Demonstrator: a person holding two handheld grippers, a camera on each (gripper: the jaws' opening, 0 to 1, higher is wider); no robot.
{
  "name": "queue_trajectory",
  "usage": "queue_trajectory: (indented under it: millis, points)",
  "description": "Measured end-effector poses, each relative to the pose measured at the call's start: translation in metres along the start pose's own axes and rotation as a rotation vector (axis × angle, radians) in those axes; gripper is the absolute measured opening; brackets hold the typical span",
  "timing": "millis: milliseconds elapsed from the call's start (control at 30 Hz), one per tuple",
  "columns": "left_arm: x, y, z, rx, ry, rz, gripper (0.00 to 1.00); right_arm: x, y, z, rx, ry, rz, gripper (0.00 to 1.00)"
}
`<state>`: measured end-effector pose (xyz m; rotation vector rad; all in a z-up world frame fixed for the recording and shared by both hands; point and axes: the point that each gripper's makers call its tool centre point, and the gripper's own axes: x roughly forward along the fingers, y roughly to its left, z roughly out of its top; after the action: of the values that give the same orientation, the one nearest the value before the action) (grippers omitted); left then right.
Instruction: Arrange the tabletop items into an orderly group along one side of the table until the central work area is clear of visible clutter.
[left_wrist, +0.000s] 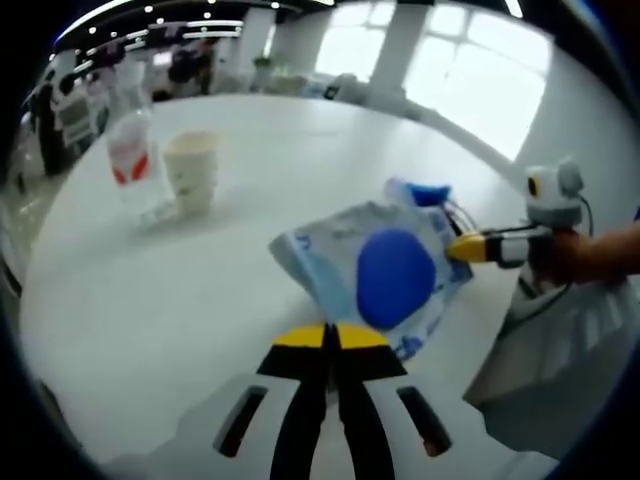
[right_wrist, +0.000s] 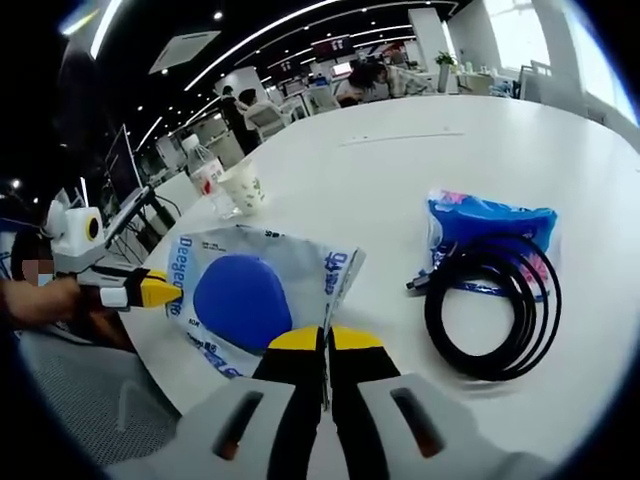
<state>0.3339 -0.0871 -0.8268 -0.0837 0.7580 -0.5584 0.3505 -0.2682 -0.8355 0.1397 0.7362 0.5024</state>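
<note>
- Spreads across both views, wide and white: round table (left_wrist: 150, 300) (right_wrist: 400, 170), bare over most of its centre.
- Held up off the table between both grippers: clear plastic pouch (left_wrist: 370, 265) (right_wrist: 245, 295) with blue print and a big blue oval inside; centre of the left gripper view, lower left of centre in the right gripper view.
- Lies flat at the right of the right gripper view: coiled black cable (right_wrist: 492, 305), its upper loop resting on a blue snack packet (right_wrist: 480, 222) with pink markings; a corner of that packet peeks out behind the pouch in the left gripper view (left_wrist: 425, 193).
- Stands upright in the upper left of the left gripper view: clear water bottle (left_wrist: 128, 150) with red label; also upper left in the right gripper view (right_wrist: 205, 175).
- Sits just beside the bottle: pale paper cup (left_wrist: 192, 170) (right_wrist: 243, 187), upright, possibly touching it.
- Rises from the bottom centre of its own view: left gripper (left_wrist: 330, 335), yellow-tipped jaws pressed together on the pouch's near edge; enters the right gripper view from the left (right_wrist: 165, 291), pinching the pouch's far side.
- Rises likewise from the bottom centre: right gripper (right_wrist: 325, 340), jaws clamped on the pouch's edge; reaches in from the right of the left gripper view (left_wrist: 462, 247), carried by a hand (left_wrist: 560, 255).
</note>
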Motion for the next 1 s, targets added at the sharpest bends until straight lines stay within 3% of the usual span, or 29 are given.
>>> queue_trajectory:
  millis: [133,300,600,1000]
  points:
    - [-0.001,0.004,0.005,-0.053,-0.02,0.006,0.0,0.0,0.001,0.003,-0.009,-0.01,0.005,0.0]
    - [0.002,0.007,0.01,-0.054,-0.021,0.007,0.0,0.002,0.001,0.01,-0.023,-0.01,0.016,0.01]
    - [0.015,0.014,0.034,-0.07,-0.04,0.006,0.0,0.012,-0.01,0.04,-0.026,-0.035,0.008,0.0]
    - [0.037,0.024,0.061,-0.075,-0.039,-0.003,0.0,0.027,-0.027,0.063,-0.044,-0.038,0.0,0.01]
